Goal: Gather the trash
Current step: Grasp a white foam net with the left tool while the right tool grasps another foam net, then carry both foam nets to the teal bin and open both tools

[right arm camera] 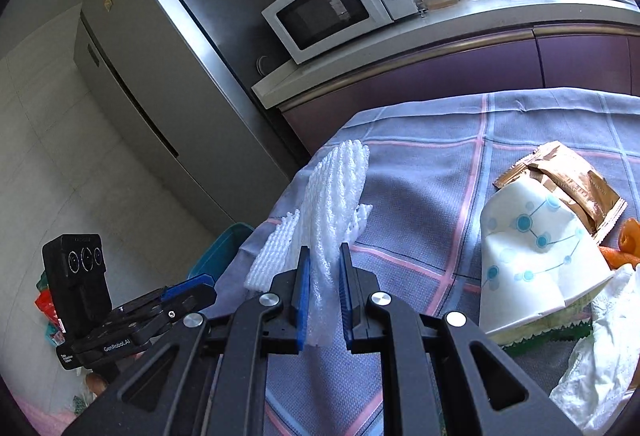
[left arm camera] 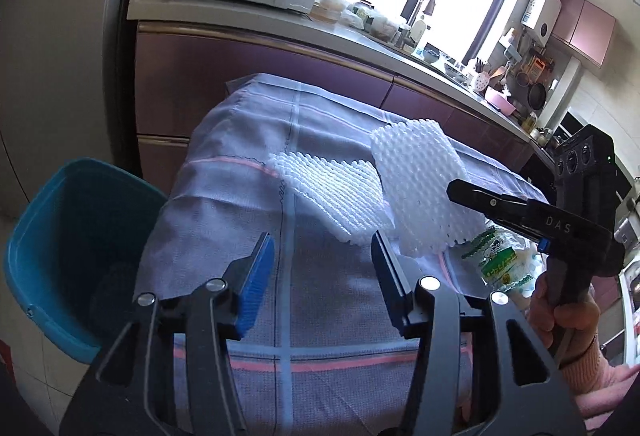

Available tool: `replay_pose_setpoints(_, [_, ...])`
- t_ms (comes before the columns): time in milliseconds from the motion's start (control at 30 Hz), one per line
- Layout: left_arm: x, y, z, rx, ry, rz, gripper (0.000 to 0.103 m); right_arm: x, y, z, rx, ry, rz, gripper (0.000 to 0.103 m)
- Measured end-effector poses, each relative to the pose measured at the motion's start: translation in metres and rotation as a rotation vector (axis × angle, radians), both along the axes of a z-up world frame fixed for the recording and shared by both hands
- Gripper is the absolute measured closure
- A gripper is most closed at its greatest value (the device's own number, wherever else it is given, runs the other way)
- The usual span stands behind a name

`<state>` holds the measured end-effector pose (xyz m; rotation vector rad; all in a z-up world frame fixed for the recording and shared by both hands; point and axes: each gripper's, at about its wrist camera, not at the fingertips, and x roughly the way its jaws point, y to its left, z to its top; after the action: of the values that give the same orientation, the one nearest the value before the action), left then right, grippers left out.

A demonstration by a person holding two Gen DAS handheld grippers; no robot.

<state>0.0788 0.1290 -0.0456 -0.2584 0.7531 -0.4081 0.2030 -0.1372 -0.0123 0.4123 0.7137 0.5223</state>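
Observation:
My right gripper (right arm camera: pixel 324 252) is shut on a white foam net sleeve (right arm camera: pixel 332 196) and holds it up off the checked tablecloth (right arm camera: pixel 420 188); in the left wrist view the same sleeve (left arm camera: pixel 420 188) hangs from the right gripper (left arm camera: pixel 454 192). A second foam net (left arm camera: pixel 332 192) lies flat on the cloth under it. My left gripper (left arm camera: pixel 320 248) is open and empty, just in front of that flat net. A blue bin (left arm camera: pixel 60 236) stands on the floor at the table's left.
More trash lies on the table's right: a crushed paper cup (right arm camera: pixel 532 248), a brown wrapper (right arm camera: pixel 572 180), orange peel (right arm camera: pixel 628 240), white tissue (right arm camera: pixel 600 348), a green-printed plastic bag (left arm camera: pixel 500 260). A purple counter with a microwave (right arm camera: pixel 340 8) is behind, a fridge (right arm camera: pixel 168 76) at left.

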Motion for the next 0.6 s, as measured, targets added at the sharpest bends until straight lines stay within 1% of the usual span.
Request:
replay_pose_setpoints(167, [0.03,-0.023,-0.022,-0.081,0.09,-0.053,0.054,0.004,0.0,-0.01,-0.016,0.029,-0.007,0.091])
replay_pose_setpoints(233, [0.04,-0.028,-0.029,-0.112,0.125,-0.067,0.056,0.005,0.001,-0.011,-0.017,0.035,-0.007,0.091])
replay_pose_setpoints(267, [0.045,-0.029,-0.033,-0.132,0.143,-0.074,0.064,0.005,0.0,-0.011,-0.018,0.037,-0.007,0.091])
replay_pose_setpoints(300, [0.049,-0.03,-0.037,-0.146,0.159,-0.071,0.079,0.006,0.001,-0.012,-0.019,0.039,-0.007,0.091])
replay_pose_setpoints(333, [0.052,-0.03,-0.041,-0.157,0.172,-0.072,0.086,0.007,0.001,-0.012,-0.02,0.039,-0.007,0.091])
replay_pose_setpoints(367, [0.052,-0.03,-0.042,-0.166,0.17,-0.067,0.088,0.006,0.001,-0.012,-0.018,0.04,-0.006,0.091])
replay_pose_setpoints(433, [0.048,-0.028,-0.04,-0.146,0.146,-0.044,0.091,0.007,0.004,-0.01,-0.013,0.036,0.004,0.091])
replay_pose_setpoints(500, [0.043,-0.02,-0.032,-0.131,0.117,-0.023,0.091,0.008,0.01,-0.006,-0.014,0.026,0.019,0.091])
replay_pose_setpoints(600, [0.029,-0.003,-0.017,-0.086,0.065,0.022,0.091,0.01,0.025,0.0,-0.016,0.006,0.056,0.091])
